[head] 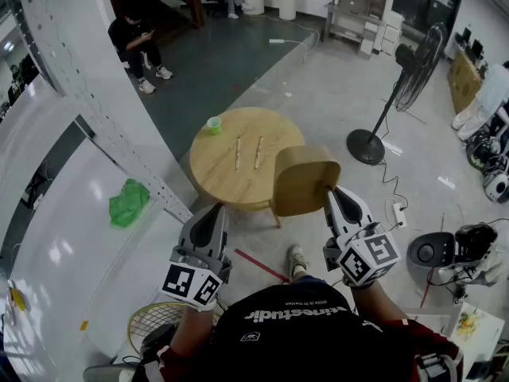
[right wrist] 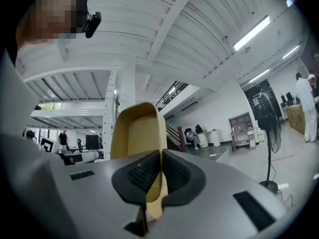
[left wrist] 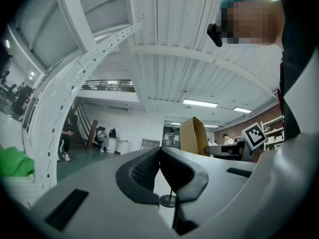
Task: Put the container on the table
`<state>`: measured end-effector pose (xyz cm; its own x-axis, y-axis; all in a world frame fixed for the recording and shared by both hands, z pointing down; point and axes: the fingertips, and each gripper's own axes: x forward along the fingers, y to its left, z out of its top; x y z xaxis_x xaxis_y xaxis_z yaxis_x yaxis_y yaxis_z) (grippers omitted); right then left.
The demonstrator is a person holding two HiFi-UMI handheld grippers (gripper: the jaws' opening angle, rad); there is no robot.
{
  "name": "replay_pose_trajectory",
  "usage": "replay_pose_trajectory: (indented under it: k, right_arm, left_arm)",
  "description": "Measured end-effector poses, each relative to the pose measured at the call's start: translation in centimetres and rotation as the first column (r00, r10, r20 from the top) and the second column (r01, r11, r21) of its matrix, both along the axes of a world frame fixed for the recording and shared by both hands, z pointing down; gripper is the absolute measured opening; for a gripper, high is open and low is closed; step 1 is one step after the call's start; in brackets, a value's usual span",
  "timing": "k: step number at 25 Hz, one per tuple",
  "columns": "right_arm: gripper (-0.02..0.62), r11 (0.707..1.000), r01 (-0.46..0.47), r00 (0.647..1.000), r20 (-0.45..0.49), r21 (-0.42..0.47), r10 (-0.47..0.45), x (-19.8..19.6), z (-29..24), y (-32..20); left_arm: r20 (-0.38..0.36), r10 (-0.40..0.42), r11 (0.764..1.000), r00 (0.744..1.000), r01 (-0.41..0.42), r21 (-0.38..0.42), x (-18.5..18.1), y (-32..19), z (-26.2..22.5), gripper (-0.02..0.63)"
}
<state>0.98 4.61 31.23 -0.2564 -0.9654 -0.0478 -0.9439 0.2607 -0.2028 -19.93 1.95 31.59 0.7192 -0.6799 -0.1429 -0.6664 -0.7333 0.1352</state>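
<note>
My right tool (right wrist: pixel 160 156) pinches an empty tan container (right wrist: pixel 135 128); my left tool (left wrist: pixel 159 156) is pressed together. Only the head view shows the worktop (head: pixel 231 126).

The container (head: pixel 305 180), in the right gripper (head: pixel 332 191), hangs over the table's (head: pixel 215 169) near right edge. On the table lie two sticks (head: pixel 238 153) mid-top and a cup (head: pixel 213 124) at the left edge. The left gripper (head: pixel 215 211) is before the table, and a fan (head: pixel 398 94) stands to the table's right.

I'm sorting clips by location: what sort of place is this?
Probably a large open workshop or lab hall: bare concrete floor, a white steel truss, a pedestal fan and cabled equipment standing about.
</note>
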Motion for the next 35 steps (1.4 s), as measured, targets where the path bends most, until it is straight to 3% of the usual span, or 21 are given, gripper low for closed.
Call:
replay_pose_trajectory:
  k: [13, 18, 35]
  right_arm:
    - [0.028, 1.000, -0.006, 1.000, -0.017, 0.001, 0.006, 0.7, -0.3, 1.1]
    - [0.028, 1.000, -0.003, 1.000, 0.021, 0.017, 0.002, 1.4, -0.4, 1.4]
    - [0.029, 0.998, -0.012, 1.000, 0.021, -0.057, 0.013, 4.1, 1.0, -1.1]
  left_arm:
    - [-0.005, 0.015, 1.000, 1.000, -0.015, -0.003, 1.0, 1.0, -0.1, 0.024]
    - [-0.004, 0.021, 1.000, 1.000, -0.021, -0.008, 1.4, 0.9, 0.0, 0.023]
    - [-0.017, 0.021, 0.997, 1.000, -0.023, -0.072, 3.5, -2.1, 2.1, 0.025]
